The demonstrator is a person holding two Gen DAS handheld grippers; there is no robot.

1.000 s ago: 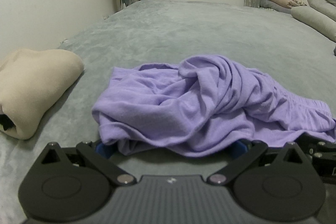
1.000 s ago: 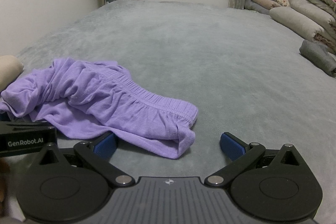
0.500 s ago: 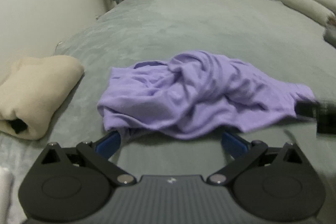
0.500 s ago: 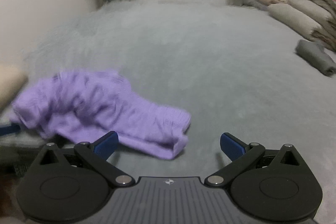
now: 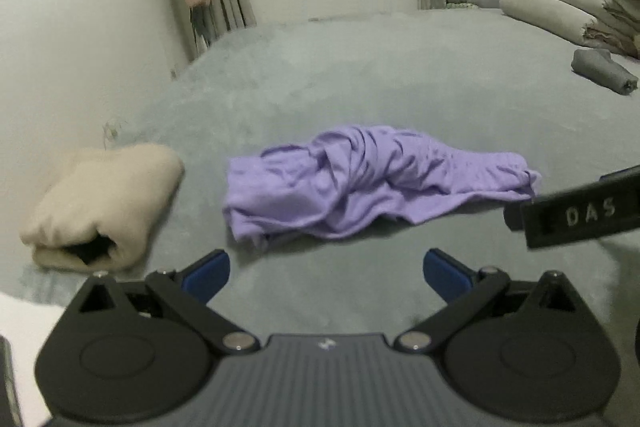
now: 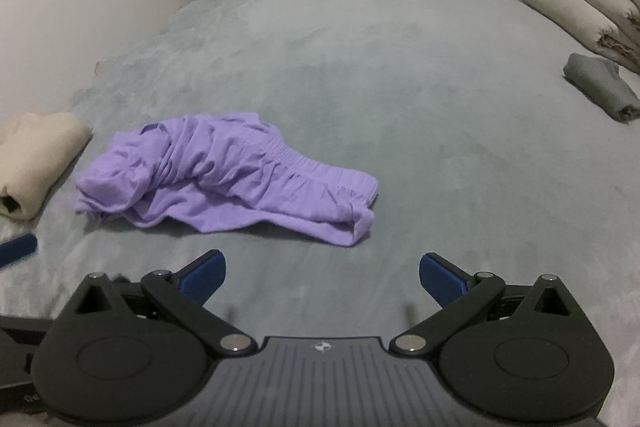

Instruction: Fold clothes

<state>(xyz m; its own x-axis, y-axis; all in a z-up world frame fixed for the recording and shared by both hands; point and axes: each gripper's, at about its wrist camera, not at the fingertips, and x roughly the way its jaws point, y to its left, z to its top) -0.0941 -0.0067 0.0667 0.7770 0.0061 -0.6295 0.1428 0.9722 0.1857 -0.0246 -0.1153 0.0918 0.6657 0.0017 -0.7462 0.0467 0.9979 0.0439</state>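
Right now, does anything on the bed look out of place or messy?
Only the purple shorts: they lie crumpled in a heap on the grey bedspread, waistband bunched, while the beige garment and grey garment sit neatly folded. Both grippers, left and right, hover short of them, jaws open.

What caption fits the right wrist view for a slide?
Open right gripper faces crumpled purple shorts on a grey bed.

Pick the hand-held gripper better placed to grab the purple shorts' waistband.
Right hand-held gripper: probably, since the purple shorts have their elastic waistband end just ahead of its open jaws.
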